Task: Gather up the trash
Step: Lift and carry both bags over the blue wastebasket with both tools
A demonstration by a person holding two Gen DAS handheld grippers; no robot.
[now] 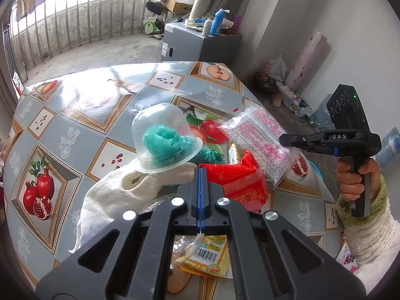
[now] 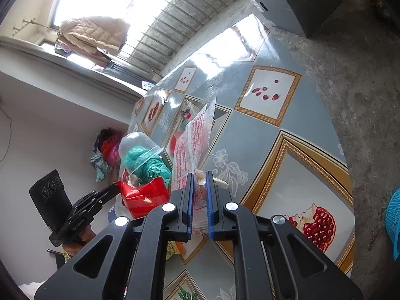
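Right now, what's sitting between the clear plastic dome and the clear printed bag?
The red wrapper, lying between the dome and the bag; clearest in the left wrist view.

I am looking at a table [image 1: 75, 115] wearing a glossy grey-blue cloth printed with framed pomegranates, apples and seeds. Lying directly on it, I am seeing a crumpled white cloth [image 1: 107, 192], which is carrying an overturned clear plastic cup [image 1: 160, 130] with green plastic [image 1: 162, 142] bunched beneath it. A red wrapper [image 1: 237, 180] is sitting just beside the cloth, and a yellow barcoded packet [image 1: 207, 255] is lying at the near edge. The concrete floor [image 2: 350, 75] is running along the table's far side.
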